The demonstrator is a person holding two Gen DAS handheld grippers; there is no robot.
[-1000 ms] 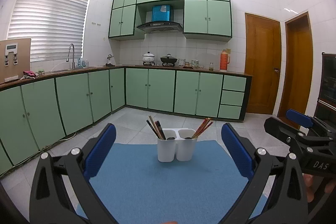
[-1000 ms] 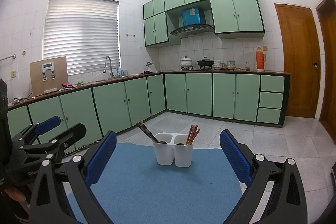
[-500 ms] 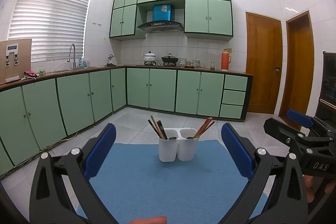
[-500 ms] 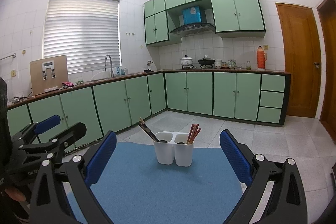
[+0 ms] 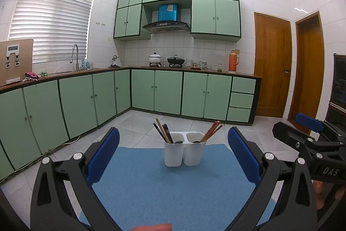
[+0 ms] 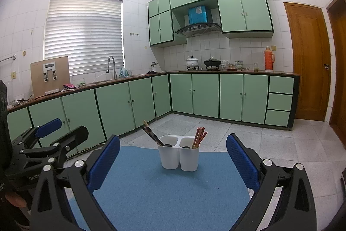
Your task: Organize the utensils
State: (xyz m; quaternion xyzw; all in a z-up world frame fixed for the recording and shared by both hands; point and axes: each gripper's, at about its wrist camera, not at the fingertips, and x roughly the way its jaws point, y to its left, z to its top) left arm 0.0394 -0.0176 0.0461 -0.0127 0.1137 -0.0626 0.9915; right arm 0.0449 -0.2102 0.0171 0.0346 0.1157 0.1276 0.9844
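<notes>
A white two-compartment utensil holder [image 5: 183, 152] stands at the far end of a blue mat [image 5: 164, 189]; it also shows in the right wrist view [image 6: 179, 155]. Dark chopsticks [image 5: 162, 131] lean left in its left cup, red-brown chopsticks [image 5: 212, 131] lean right in its right cup. My left gripper [image 5: 173, 157] is open and empty, well short of the holder. My right gripper [image 6: 173, 161] is open and empty, also short of it. Each gripper shows in the other's view, the right one [image 5: 311, 135] and the left one [image 6: 49, 140].
The mat [image 6: 168, 187] covers a table with grey tiled floor [image 5: 138, 125] beyond its far edge. Green cabinets [image 5: 86, 96] line the left and back walls. Wooden doors [image 5: 272, 64] stand at the right. A fingertip [image 5: 151, 227] shows at the bottom edge.
Both views have shifted slightly, the holder sitting a little lower and further right in frame. A fingertip has come into the bottom of the left wrist view. Both grippers stay open.
</notes>
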